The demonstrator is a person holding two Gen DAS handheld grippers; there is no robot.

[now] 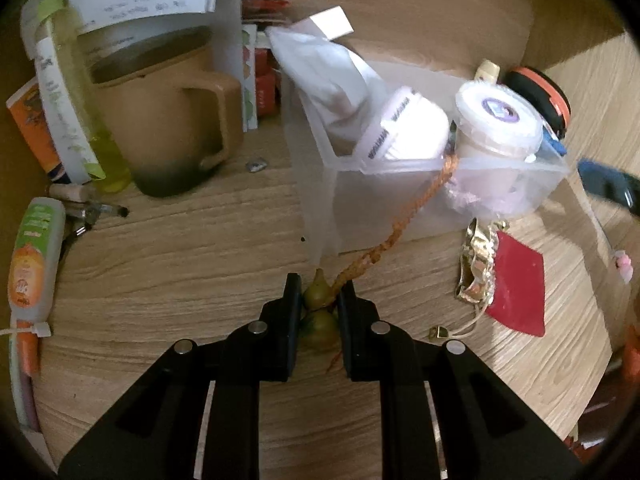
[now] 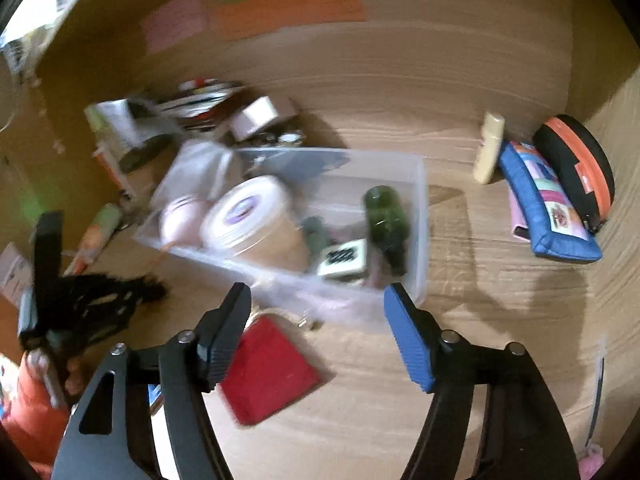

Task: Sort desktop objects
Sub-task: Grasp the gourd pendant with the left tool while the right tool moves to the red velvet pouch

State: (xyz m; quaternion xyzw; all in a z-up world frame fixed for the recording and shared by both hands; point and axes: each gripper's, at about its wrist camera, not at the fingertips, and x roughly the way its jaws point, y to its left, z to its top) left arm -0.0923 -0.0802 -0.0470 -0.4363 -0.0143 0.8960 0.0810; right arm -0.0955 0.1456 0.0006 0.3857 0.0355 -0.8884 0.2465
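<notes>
on a wood-grain desk (image 1: pixel 168 264) i see clutter gathered around a clear plastic bin (image 1: pixel 400 192) that sits mid-desk; it looks like the collection point for the sorting. in it are a white-lidded tub (image 1: pixel 498 120), a white roll (image 1: pixel 404 128) and a white pouch (image 1: pixel 320 76); the right view also shows a green bottle (image 2: pixel 386 210) and a white die-like cube (image 2: pixel 344 262) inside.

my left claw (image 1: pixel 319 312) is closed on a small olive-green gourd charm (image 1: pixel 318 320), pinched from both sides just in front of the bin's near corner. its orange braided cord (image 1: pixel 404 220) runs up over the bin rim, so part of the charm's string is already in or on the bin. i judge i am lifting the charm in after it.

my right claw (image 2: pixel 316 332) hangs wide apart and empty above a red pouch (image 2: pixel 272 372) lying near the bin's front wall, touching nothing.

left of the bin stand a brown mug (image 1: pixel 160 120) and a yellow bottle (image 1: pixel 80 112); far right lie a blue pencil case (image 2: pixel 548 200) and a black-and-orange zip case (image 2: pixel 576 168).
</notes>
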